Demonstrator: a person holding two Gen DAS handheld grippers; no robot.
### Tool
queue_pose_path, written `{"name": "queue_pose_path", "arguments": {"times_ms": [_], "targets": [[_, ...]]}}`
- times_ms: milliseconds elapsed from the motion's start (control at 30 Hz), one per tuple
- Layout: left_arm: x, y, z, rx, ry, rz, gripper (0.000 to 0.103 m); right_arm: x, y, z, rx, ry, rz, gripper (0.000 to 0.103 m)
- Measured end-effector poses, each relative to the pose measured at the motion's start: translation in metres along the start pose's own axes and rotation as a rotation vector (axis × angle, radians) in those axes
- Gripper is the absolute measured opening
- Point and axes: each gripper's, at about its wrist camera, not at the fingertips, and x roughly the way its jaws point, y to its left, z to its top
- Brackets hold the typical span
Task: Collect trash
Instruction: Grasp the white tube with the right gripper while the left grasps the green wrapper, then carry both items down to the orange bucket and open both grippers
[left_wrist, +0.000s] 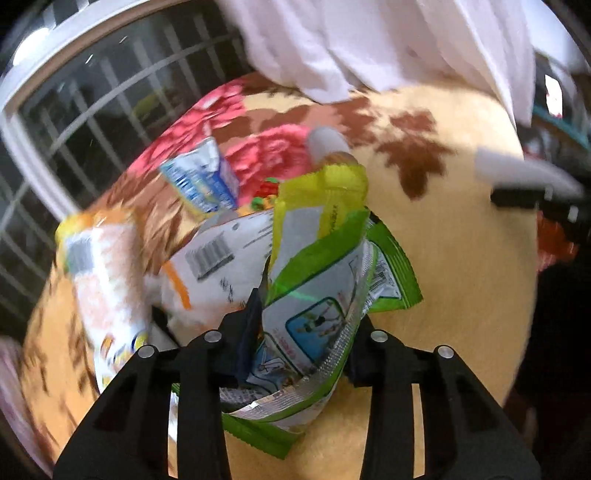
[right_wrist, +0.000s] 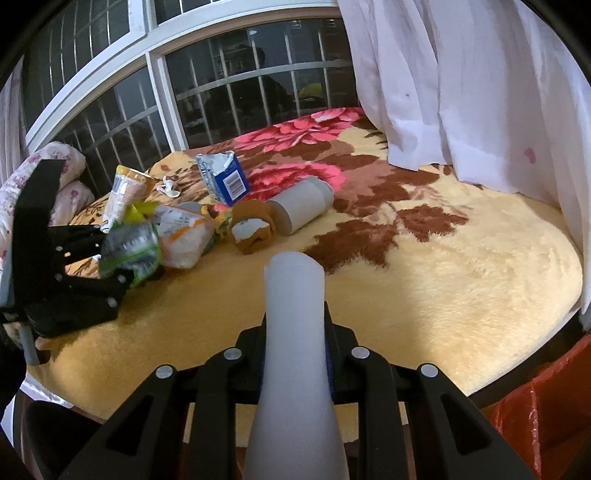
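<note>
My left gripper is shut on a crumpled green and white snack wrapper, which stands up between its jaws. The right wrist view shows that gripper at the far left, holding the wrapper over the blanket by the trash pile. My right gripper is shut on a pale white foam tube that pokes forward past its fingertips. More trash lies on the floral blanket: an orange and white bag, a torn blue carton, a grey cylinder and a brown wrapper.
A yellow-orange packet lies at the pile's far left. White curtains hang at the right over the blanket. A barred window runs behind the bed. Floral pillows sit at the left. A red bag is below the bed's right edge.
</note>
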Motion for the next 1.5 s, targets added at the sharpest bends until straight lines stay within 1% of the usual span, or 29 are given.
{"name": "queue_pose_path", "arguments": {"times_ms": [67,100,133,200,267,333,400,467,500,600,700,733,800,900,933,1000,1033,1100,1167,1200,1233,1267,1367,1500], "targets": [[-0.014,0.005,-0.003,-0.074,-0.015,-0.005,0.029,-0.001,0.004,-0.001,-0.007,0.004,0.016,0.022],[-0.021,0.007,-0.005,-0.104,-0.027,-0.011,0.028,-0.002,0.008,-0.001,-0.013,0.004,0.024,0.022],[-0.036,0.01,-0.009,-0.167,-0.058,-0.023,0.028,-0.002,0.01,-0.002,-0.018,0.008,0.034,0.022],[-0.053,0.012,-0.016,-0.235,-0.089,-0.041,0.027,-0.004,0.017,-0.004,-0.025,0.014,0.059,0.022],[-0.073,0.009,-0.025,-0.281,-0.12,-0.021,0.027,-0.008,0.026,-0.007,-0.04,0.014,0.08,0.022],[-0.083,0.009,-0.033,-0.315,-0.14,-0.032,0.027,-0.01,0.033,-0.008,-0.05,0.017,0.093,0.022],[-0.084,0.009,-0.038,-0.372,-0.134,-0.041,0.027,-0.008,0.042,-0.009,-0.07,0.026,0.104,0.022],[-0.079,0.013,-0.043,-0.428,-0.118,-0.029,0.027,-0.004,0.049,-0.009,-0.09,0.039,0.081,0.022],[-0.082,0.015,-0.047,-0.466,-0.121,-0.051,0.027,-0.006,0.051,-0.009,-0.089,0.041,0.085,0.022],[-0.102,0.012,-0.061,-0.505,-0.163,-0.067,0.027,-0.026,0.057,-0.013,-0.108,0.016,0.116,0.022],[-0.123,-0.01,-0.081,-0.497,-0.161,-0.017,0.027,-0.045,0.068,-0.026,-0.16,0.017,0.142,0.022],[-0.131,-0.023,-0.092,-0.494,-0.151,0.003,0.027,-0.048,0.07,-0.031,-0.17,0.025,0.156,0.022],[-0.136,-0.039,-0.111,-0.494,-0.131,0.017,0.027,-0.055,0.08,-0.048,-0.205,0.063,0.198,0.022],[-0.132,-0.067,-0.146,-0.488,-0.064,0.043,0.027,-0.058,0.097,-0.082,-0.278,0.129,0.23,0.022],[-0.126,-0.075,-0.16,-0.493,-0.028,0.043,0.027,-0.057,0.1,-0.091,-0.296,0.148,0.233,0.022],[-0.112,-0.08,-0.181,-0.52,0.031,0.027,0.027,-0.047,0.107,-0.116,-0.323,0.218,0.238,0.022],[-0.102,-0.082,-0.192,-0.53,0.074,0.023,0.027,-0.038,0.109,-0.127,-0.318,0.269,0.25,0.022],[-0.082,-0.084,-0.213,-0.55,0.159,0.016,0.027,-0.025,0.11,-0.143,-0.302,0.338,0.275,0.022],[-0.068,-0.084,-0.225,-0.573,0.207,0.0,0.027,-0.01,0.114,-0.158,-0.304,0.406,0.279,0.022],[-0.06,-0.082,-0.232,-0.595,0.234,-0.022,0.027,-0.002,0.117,-0.165,-0.308,0.434,0.277,0.023],[-0.055,-0.08,-0.236,-0.606,0.249,-0.031,0.027,0.002,0.12,-0.172,-0.312,0.451,0.279,0.023],[-0.05,-0.078,-0.24,-0.613,0.268,-0.028,0.027,0.011,0.125,-0.18,-0.32,0.479,0.281,0.023],[-0.041,-0.073,-0.244,-0.618,0.296,-0.022,0.027,0.032,0.137,-0.192,-0.34,0.53,0.277,0.023],[-0.03,-0.067,-0.241,-0.614,0.311,-0.042,0.027,0.055,0.141,-0.197,-0.325,0.585,0.278,0.024]]}}
